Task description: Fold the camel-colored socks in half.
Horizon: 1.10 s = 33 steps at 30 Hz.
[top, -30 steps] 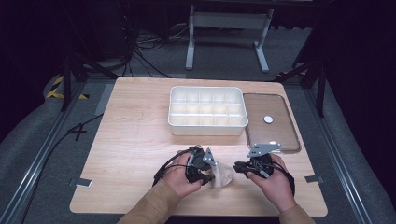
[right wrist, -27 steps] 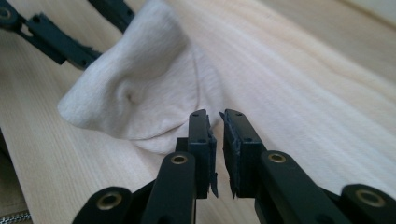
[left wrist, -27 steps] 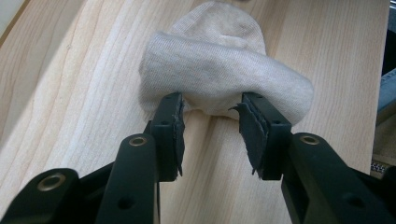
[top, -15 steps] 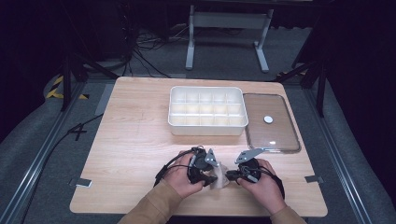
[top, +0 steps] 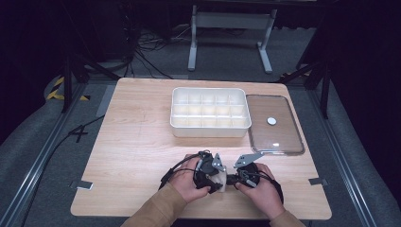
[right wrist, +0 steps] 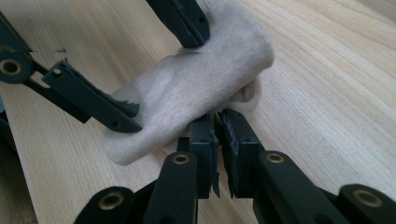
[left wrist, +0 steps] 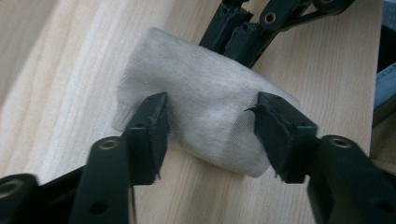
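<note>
The left gripper (left wrist: 210, 135) stands with its two black jaws wide apart, one on each side of a small folded off-white cloth (left wrist: 205, 112) that lies on the pale wooden table (left wrist: 327, 70); the jaw tips sit at the cloth's edges without pinching it. The right gripper (right wrist: 218, 128) has its jaws drawn together, and a fold of the same cloth (right wrist: 196, 93) appears caught at their tips, though the pinch itself is partly hidden. In the left gripper view the right gripper's black linkage shows behind the cloth at the far side.

In the high view the left gripper (top: 208, 172) and right gripper (top: 239, 175) meet over the cloth (top: 220, 178) near the front edge of the table (top: 137, 146), each held in a hand with a tan sleeve coming in from the bottom.

Farther back on the table stands a white plastic tray divided into small compartments (top: 209, 131), and just beside it, on the right, lies a clear flat lid with a white round knob (top: 274, 125).

No brand, label or writing can be read anywhere.

Against the frame a second ago, the right gripper has moved in from the lid's near corner to the cloth, closing the gap with the left; the tray and lid have stayed in place.
</note>
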Motion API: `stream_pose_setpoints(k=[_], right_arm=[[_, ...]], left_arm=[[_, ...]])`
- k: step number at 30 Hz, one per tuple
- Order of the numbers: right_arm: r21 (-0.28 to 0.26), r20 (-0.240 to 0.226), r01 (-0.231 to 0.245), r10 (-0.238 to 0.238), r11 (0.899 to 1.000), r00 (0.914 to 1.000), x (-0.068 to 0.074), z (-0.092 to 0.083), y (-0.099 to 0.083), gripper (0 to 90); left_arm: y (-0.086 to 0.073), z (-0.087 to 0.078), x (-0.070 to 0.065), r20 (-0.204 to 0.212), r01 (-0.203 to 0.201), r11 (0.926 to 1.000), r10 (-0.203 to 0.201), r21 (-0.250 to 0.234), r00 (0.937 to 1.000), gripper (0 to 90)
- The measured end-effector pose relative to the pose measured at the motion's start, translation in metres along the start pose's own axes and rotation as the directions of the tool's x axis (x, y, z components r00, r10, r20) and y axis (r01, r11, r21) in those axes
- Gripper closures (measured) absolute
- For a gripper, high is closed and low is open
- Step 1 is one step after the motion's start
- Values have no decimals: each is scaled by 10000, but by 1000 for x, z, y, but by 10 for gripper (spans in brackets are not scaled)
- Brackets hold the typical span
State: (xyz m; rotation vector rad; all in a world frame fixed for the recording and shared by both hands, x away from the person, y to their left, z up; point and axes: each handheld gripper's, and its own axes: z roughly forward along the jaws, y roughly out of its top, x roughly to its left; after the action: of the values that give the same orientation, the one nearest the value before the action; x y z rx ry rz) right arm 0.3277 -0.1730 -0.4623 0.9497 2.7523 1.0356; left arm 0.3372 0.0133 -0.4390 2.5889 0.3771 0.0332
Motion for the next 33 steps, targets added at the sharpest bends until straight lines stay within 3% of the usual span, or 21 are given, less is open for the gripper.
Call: stream_pose_setpoints(k=[6,13,17,25,33], right_arm=[[-19,-42,51,-51,10000,10000,0,0,0,820],[352,-203,-178,185,9992,9996,-5,-3,-2,726],[508,-120,-245,251,9984,9996,-8,-13,-1,703],[-537,152,-581,589,9969,9981,-14,-40,4,656],[-1166,168,-693,718,9908,9973,-4,-34,15,574]], left_arm=[[0,1,0,-12,30,10000,-30,-13,10000,405],[-1,-1,0,-68,-26,9999,27,112,10000,408],[-2,-3,-1,-105,-6,10000,7,93,9999,417],[-1,-3,-1,-93,26,9999,-25,126,10000,418],[-1,-2,-2,-191,28,9999,-25,127,9998,391]])
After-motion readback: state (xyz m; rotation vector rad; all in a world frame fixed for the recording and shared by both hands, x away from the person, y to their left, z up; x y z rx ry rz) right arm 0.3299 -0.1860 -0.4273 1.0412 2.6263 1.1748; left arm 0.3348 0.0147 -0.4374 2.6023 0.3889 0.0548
